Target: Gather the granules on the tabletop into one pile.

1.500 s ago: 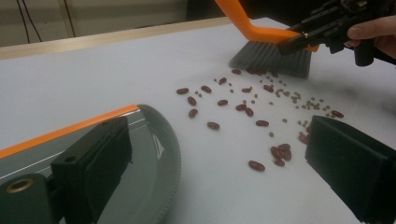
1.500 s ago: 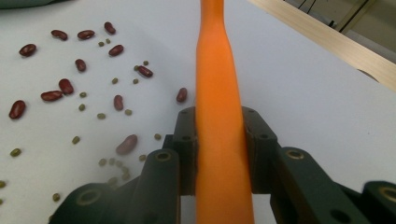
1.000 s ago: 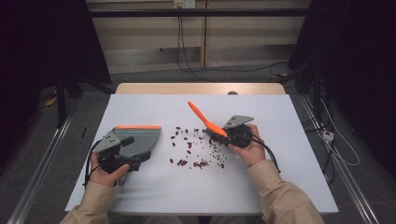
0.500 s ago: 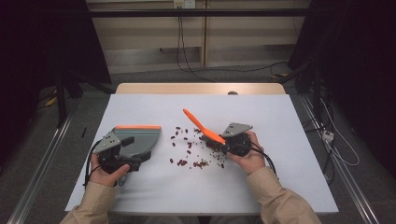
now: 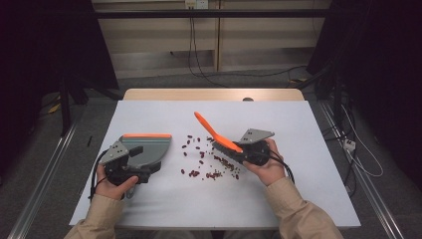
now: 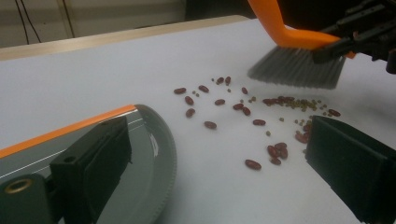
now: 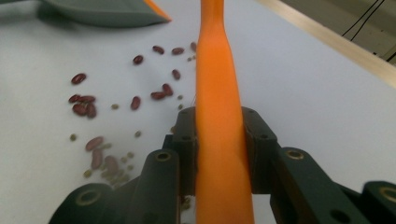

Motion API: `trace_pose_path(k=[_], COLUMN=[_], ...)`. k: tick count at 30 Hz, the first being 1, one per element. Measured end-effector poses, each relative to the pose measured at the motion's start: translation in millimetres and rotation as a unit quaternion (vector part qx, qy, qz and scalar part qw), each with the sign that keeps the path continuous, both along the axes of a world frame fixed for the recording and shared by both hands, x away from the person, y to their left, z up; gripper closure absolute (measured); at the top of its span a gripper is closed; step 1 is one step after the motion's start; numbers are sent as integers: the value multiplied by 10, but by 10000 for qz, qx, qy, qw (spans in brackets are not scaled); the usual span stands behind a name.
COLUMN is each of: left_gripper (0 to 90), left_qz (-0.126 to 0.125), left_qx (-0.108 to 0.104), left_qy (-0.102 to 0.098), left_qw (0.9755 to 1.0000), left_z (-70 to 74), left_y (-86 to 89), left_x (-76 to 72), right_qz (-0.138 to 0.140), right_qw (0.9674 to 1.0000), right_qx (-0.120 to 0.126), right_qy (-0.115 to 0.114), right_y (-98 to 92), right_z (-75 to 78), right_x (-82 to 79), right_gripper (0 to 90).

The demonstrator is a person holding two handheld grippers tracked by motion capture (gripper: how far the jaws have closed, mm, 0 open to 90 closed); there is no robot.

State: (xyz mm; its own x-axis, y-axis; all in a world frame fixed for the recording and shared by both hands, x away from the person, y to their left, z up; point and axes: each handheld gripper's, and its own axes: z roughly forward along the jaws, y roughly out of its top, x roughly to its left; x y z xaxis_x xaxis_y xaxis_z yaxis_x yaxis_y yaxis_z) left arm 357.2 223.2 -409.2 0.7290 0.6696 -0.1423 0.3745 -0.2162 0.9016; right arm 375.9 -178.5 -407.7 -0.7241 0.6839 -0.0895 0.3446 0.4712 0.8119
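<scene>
In the high view, the left tongs (image 5: 130, 162) sit at the lower left of the desk (image 5: 308, 129), held by a hand. They hold a grey dustpan (image 5: 149, 149) with an orange edge. In the left gripper view, one black jaw lies on the dustpan (image 6: 154, 163) at the lower left and the other jaw stands far off at the lower right, so these tongs look wide open. The spot where they grip the dustpan is hidden, so I cannot tell how they hold it.

The right tongs (image 5: 234, 149) are just right of the middle in the high view. They are squeezed tight on an orange brush (image 5: 216, 132). Its handle points to the upper left. In the right gripper view, the orange handle (image 7: 219, 116) runs up the middle, with a black jaw pressed on each side. The handle hides the bristles there and is cut off at the top.

The beans (image 5: 209, 164) lie spread on the desk between the two tongs. In the left gripper view, the grey bristles (image 6: 299, 70) hang at the upper right, just above the beans (image 6: 275, 151). There are red beans and tiny green ones. In the high view the green ones are too small to see
</scene>
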Motion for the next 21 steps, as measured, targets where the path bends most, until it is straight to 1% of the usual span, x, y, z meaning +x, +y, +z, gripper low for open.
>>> trace_pose_path(k=[1,2,4,5,6,7,9,11,12,13,15,16,18,20,21], left_gripper=[67,67,67,66,66,66,66,66,66,65,65,65,64,64,64], left_qz=[-3,-10,-14,-15,-21,-22,-10,-1,6,17,13,20,20,20,22], left_qx=[2,25,15,10,7,1,-18,-33,-42,-48,-41,-45,-14,-16,-27], left_qy=[2,9,23,27,32,38,38,44,49,50,73,87,121,144,143], left_qw=[10000,10000,10000,10000,10000,10000,10000,10000,10000,10000,10000,10000,9999,9999,9999], left_z=[-1,-1,-6,-7,-7,-4,0,-1,0,0,-4,-8,-20,-27,-26], left_y=[-4,-6,-9,-10,-10,-8,-3,6,9,10,10,10,7,4,6], left_x=[-1,-1,2,3,3,3,2,4,4,4,2,2,0,3,5], right_qz=[-3,-7,-26,-15,-34,-56,-42,-28,1,12,37,24,67,89,120], right_qw=[10000,10000,9998,9998,9997,9996,9995,9994,9995,9997,9998,9998,9996,9997,9997], right_qx=[-5,39,176,198,220,256,265,312,306,244,200,221,254,235,186], right_qy=[-9,-11,-34,-86,-113,-109,-157,-132,-121,-83,-61,-20,-38,-63,-96], right_y=[-9,-21,-43,-51,-53,-52,-36,-8,13,44,83,105,135,184,214], right_z=[14,30,52,59,59,56,40,4,-21,-56,-112,-144,-171,-182,-187], right_x=[30,76,192,279,333,407,557,694,754,823,907,957,1013,1058,1076], right_gripper=[714,714,714,714,714,715,714,714,714,714,714,714,714,714,714])
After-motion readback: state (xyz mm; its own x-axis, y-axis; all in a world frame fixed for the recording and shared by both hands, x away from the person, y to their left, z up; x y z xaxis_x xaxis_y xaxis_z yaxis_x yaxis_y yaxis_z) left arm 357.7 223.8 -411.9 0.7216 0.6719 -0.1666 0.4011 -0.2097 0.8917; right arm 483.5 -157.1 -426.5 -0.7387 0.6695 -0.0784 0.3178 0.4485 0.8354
